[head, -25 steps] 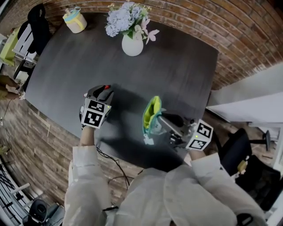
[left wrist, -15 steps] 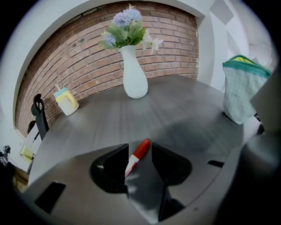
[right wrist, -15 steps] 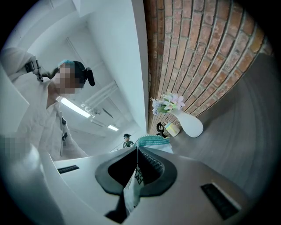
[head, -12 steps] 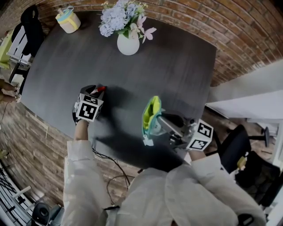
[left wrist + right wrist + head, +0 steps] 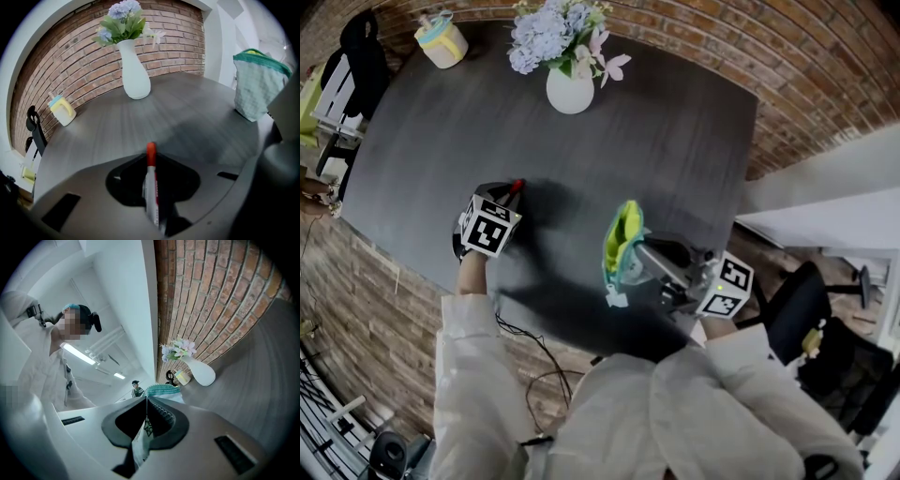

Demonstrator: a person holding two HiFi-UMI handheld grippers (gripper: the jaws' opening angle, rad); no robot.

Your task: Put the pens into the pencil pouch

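Observation:
A white pen with a red cap (image 5: 151,183) lies on the dark table (image 5: 628,141). My left gripper (image 5: 150,158) points down at it; its jaws have just been closing and now pinch the pen's barrel, with the red cap (image 5: 517,185) sticking out past the fingertips. From above, the left gripper (image 5: 508,193) is at the table's left front. To the right, the green-and-yellow pencil pouch (image 5: 622,246) stands upright with its mouth up. My right gripper (image 5: 643,259) is shut on the pouch's side edge (image 5: 140,437), and the teal rim (image 5: 161,390) rises just beyond the jaws.
A white vase of flowers (image 5: 569,89) stands at the table's far side, and a yellow lidded cup (image 5: 443,42) at the far left corner. A brick wall runs behind the table. An office chair (image 5: 825,347) sits to my right, and cables lie on the floor by the front edge.
My left gripper has sunk and shifted left onto the red-capped pen. The right gripper and the pouch have kept still.

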